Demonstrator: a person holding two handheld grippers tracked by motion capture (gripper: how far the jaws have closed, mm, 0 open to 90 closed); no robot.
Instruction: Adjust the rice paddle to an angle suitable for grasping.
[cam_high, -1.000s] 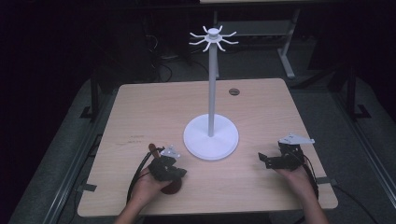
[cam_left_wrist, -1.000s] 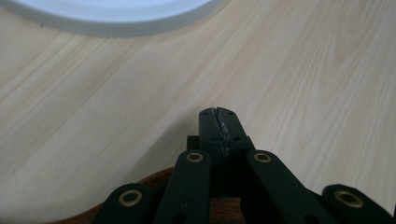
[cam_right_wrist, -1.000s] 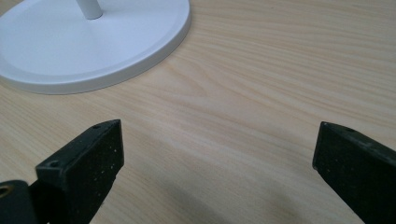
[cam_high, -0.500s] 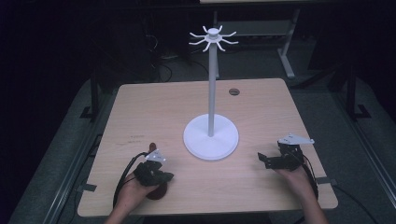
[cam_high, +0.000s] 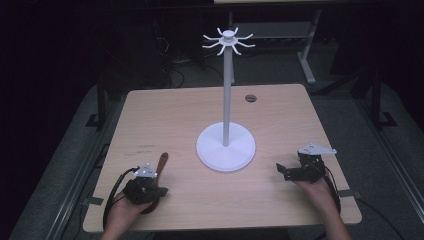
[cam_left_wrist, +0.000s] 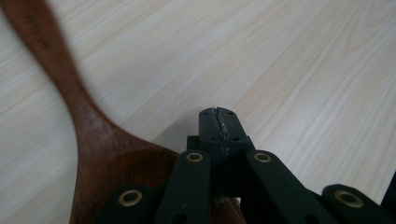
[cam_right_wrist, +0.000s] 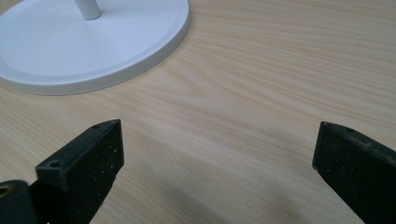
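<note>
A dark wooden spoon (cam_high: 162, 162) lies on the table near the front left, its handle pointing away from me. In the left gripper view the spoon (cam_left_wrist: 84, 121) runs along the left side and its bowl passes under the jaws. My left gripper (cam_high: 150, 188) sits low over the bowl end, and its tips (cam_left_wrist: 218, 123) are pressed together with nothing between them. Near the front right my right gripper (cam_high: 287, 171) rests low over bare wood, its jaws (cam_right_wrist: 215, 158) standing wide apart. A white hook stand (cam_high: 226, 148) rises from the table's middle.
The stand's round base (cam_right_wrist: 93, 46) lies just left of and beyond the right gripper. Its thin pole carries a ring of hooks (cam_high: 228, 40) high above. A small round grommet (cam_high: 250, 98) sits at the table's far edge. Cables trail from both grippers.
My left hand has slid left and a little nearer the front edge. The spoon's handle now shows beyond the gripper. The right hand has stayed put.
</note>
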